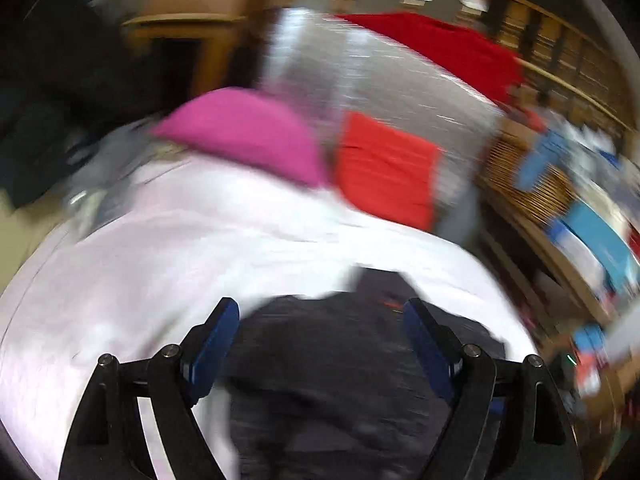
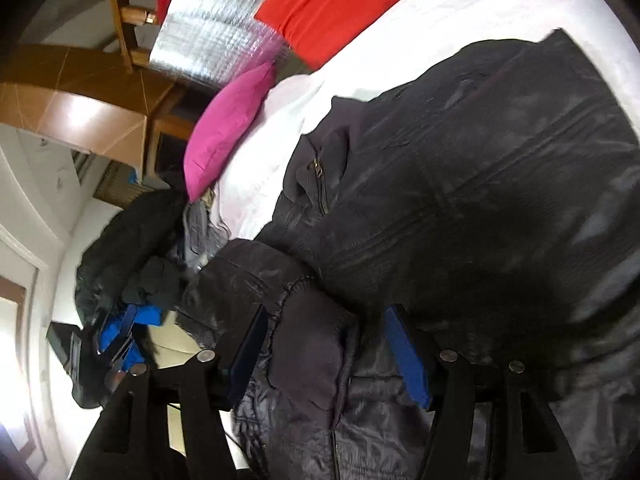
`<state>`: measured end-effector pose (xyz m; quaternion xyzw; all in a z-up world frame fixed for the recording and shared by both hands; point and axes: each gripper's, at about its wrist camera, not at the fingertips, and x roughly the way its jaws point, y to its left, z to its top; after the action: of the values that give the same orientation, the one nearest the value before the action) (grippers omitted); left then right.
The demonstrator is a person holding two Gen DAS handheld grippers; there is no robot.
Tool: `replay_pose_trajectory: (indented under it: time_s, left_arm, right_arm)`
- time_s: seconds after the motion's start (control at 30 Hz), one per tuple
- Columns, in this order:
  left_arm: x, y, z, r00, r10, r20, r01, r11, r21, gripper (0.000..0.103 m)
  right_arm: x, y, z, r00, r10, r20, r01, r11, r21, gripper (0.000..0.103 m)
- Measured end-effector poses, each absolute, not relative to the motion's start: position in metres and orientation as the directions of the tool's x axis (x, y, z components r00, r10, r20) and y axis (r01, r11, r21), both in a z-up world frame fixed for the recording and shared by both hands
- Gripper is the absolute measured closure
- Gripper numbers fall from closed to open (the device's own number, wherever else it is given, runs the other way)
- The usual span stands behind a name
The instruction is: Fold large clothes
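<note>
Black puffy jacket [image 2: 460, 184] lies spread on the bed [image 2: 460, 12], over the white sheet, zipper and pocket side up, one sleeve [image 2: 280, 292] bunched toward the near edge. Right tool [image 2: 326, 344] has its fingers spread wide on either side of the sleeve cuff [image 2: 312, 344]; cuff sits in the gap but the pads are not pinched on it, so released, nothing gripped. Left tool [image 1: 320, 338] hovers over the jacket's dark fabric [image 1: 340, 380], fingers also wide apart, holding nothing; that view is badly motion-blurred, so can't say which part of the jacket is under it. Pink pillow [image 2: 228, 128] and red cloth [image 2: 332, 8] sit further up the bed, well apart from the jacket; a pile of other dark clothes [image 2: 132, 248] hangs off the bed edge near the sleeve. Step looks like taking the sleeve to fold it in across the body. To do it well: close the right tool fully on the cuff seam, not the slippery quilted shell, which would likely slide out. Lift just enough to clear the bulk, carry the sleeve flat over the chest, keep it straight. Left tool should pin or grip the shoulder or hem so the body doesn't drag. Avoid snagging the neighbouring pile.
</note>
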<state>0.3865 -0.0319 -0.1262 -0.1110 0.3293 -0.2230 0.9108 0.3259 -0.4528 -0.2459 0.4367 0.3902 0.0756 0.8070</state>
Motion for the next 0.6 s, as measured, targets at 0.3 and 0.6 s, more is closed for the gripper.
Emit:
replay_pose_trajectory:
  time_s: [0.3,0.6]
  left_arm:
    - [0.435,-0.009,-0.191,0.642,-0.379,-0.667,0.133,0.911,-0.390,0.026]
    - [0.431,-0.034,-0.198,0.573,-0.474,-0.669,0.214,0.874,-0.436,0.038]
  right_arm:
    - [0.361,-0.395,-0.259,0.628,0.414,-0.659,0.156,0.763,0.627,0.049]
    - [0.340,-0.358,-0.217,0.723,0.119,-0.680,0.128,0.945,0.301,0.094]
